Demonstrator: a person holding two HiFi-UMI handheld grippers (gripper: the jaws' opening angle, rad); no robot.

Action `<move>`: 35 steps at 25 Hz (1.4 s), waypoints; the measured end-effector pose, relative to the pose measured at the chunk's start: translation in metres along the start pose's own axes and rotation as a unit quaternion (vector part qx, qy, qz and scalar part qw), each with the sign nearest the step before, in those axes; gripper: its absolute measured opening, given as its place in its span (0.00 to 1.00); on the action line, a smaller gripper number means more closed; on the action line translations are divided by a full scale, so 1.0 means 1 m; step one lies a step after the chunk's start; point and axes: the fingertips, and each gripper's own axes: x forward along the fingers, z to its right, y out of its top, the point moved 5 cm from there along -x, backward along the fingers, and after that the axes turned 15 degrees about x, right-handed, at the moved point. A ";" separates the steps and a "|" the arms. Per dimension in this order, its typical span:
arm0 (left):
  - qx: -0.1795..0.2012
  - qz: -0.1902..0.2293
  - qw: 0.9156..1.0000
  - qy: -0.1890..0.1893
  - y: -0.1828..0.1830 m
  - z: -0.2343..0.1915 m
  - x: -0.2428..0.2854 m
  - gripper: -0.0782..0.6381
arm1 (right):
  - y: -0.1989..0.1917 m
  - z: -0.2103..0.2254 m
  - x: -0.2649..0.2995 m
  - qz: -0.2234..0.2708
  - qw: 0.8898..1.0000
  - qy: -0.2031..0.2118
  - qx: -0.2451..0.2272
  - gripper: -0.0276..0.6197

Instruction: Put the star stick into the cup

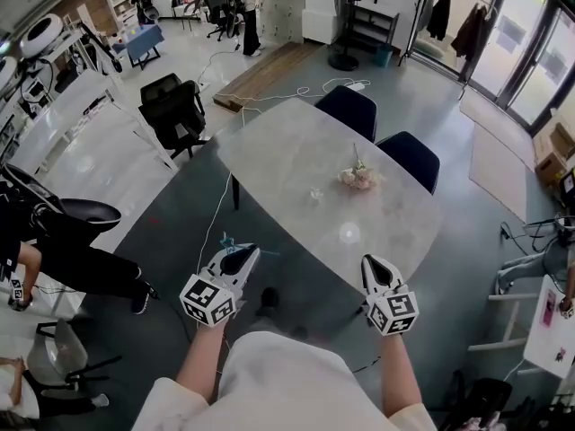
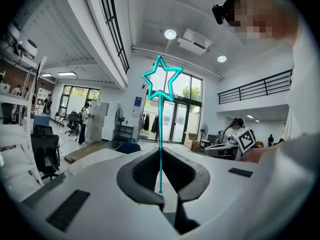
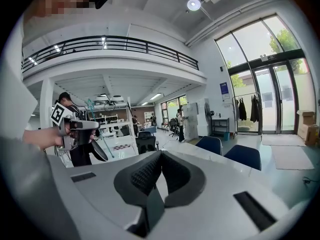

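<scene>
The star stick [image 2: 161, 79] is a thin teal rod topped by an outlined star. It stands upright between the jaws of my left gripper [image 2: 161, 151], which is shut on the rod. In the head view the left gripper [image 1: 247, 254] hovers off the near left edge of the grey table [image 1: 287, 151], with the teal stick [image 1: 235, 241] at its tip. My right gripper [image 1: 370, 263] is level with it near the table's front corner; its jaws [image 3: 160, 154] meet with nothing between them. A faint clear cup-like thing [image 1: 349, 233] stands on the table ahead of the right gripper.
A small bunch of flowers [image 1: 359, 178] and a small clear object [image 1: 315, 192] sit mid-table. Two dark blue chairs [image 1: 349, 110] stand at the far side, and a black office chair [image 1: 172, 106] to the left. A person in black [image 1: 63, 259] sits at the left.
</scene>
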 end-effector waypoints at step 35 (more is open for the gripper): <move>0.012 -0.023 0.986 -0.164 -0.057 -0.255 0.230 0.15 | -0.003 0.027 0.249 -0.033 0.984 -0.155 0.084 0.05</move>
